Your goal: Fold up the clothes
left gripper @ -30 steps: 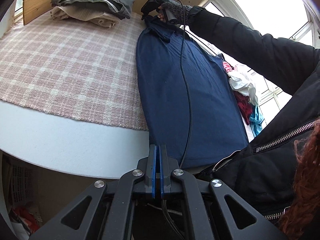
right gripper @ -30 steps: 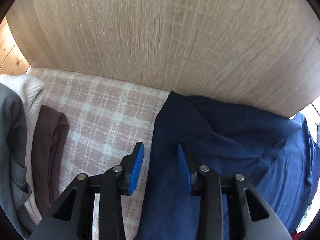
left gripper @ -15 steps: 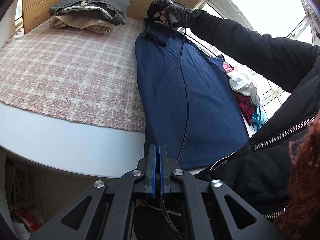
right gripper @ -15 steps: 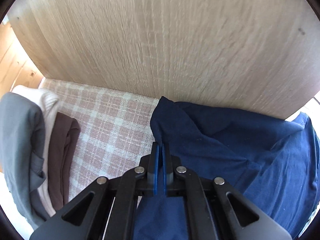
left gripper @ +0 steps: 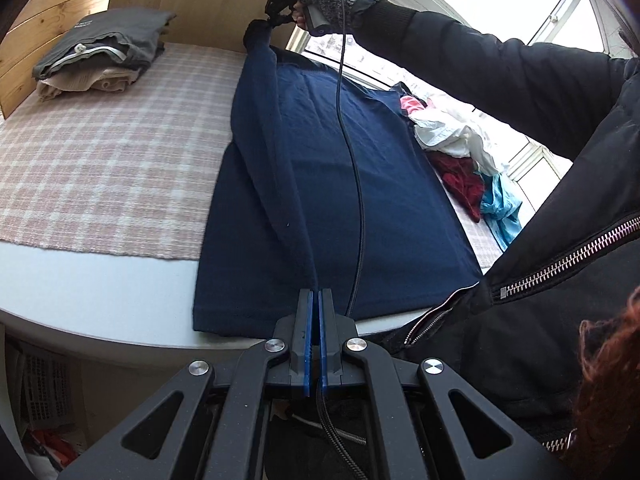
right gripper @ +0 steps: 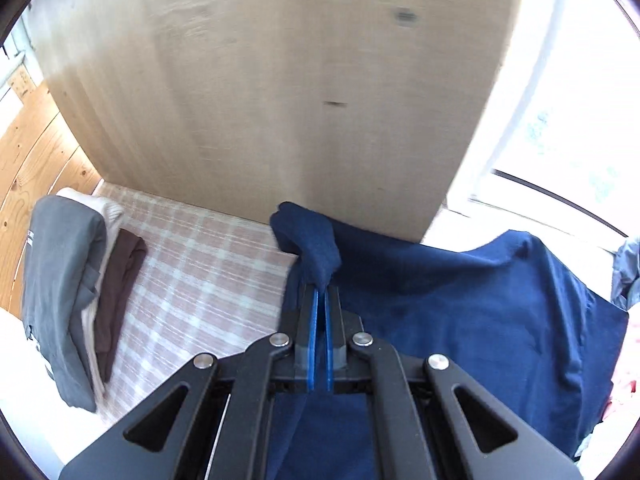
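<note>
Your right gripper far off in left wrist view: fingers too small to read. Wood panel blurred in right wrist view. Navy shirt cut off by bottom edge there, part hidden under gripper frame. Loose clothes pile partly behind your sleeve. Stuff under surface, lower left: too dark, can't ID.

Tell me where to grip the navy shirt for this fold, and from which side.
Grip the navy shirt along its long edge beside the plaid cloth, from above: the left gripper and right gripper pinch its two ends, lifting it as a ridge.
</note>
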`<act>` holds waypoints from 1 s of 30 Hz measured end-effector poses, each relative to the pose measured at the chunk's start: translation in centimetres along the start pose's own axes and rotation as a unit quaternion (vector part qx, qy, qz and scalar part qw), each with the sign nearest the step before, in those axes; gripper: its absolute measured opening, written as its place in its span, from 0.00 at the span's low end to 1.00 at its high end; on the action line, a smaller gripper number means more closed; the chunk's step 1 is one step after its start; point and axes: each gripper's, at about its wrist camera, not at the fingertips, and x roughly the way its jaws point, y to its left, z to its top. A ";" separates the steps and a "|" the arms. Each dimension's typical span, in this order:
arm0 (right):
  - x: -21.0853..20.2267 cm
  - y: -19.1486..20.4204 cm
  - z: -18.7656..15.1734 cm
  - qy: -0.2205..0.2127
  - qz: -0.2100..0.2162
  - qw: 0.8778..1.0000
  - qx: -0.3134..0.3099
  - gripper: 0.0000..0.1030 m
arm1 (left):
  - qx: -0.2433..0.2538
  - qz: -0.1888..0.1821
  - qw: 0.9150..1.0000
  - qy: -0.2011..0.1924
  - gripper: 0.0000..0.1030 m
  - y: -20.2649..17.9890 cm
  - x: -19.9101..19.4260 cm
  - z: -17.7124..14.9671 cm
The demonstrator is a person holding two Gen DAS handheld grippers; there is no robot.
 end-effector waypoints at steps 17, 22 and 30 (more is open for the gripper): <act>3.8 -11.2 -5.1 0.019 -0.021 0.999 0.046 0.03 | 0.017 -0.013 0.997 0.068 0.03 -6.7 8.6 -1.4; 5.1 -11.1 -6.1 0.026 -0.034 0.998 0.040 0.03 | 0.010 0.002 0.998 0.063 0.11 -6.0 5.7 -2.6; 3.6 -11.3 -6.9 0.021 -0.040 0.998 0.043 0.06 | 0.109 0.117 0.984 0.079 0.12 -0.5 2.0 -1.9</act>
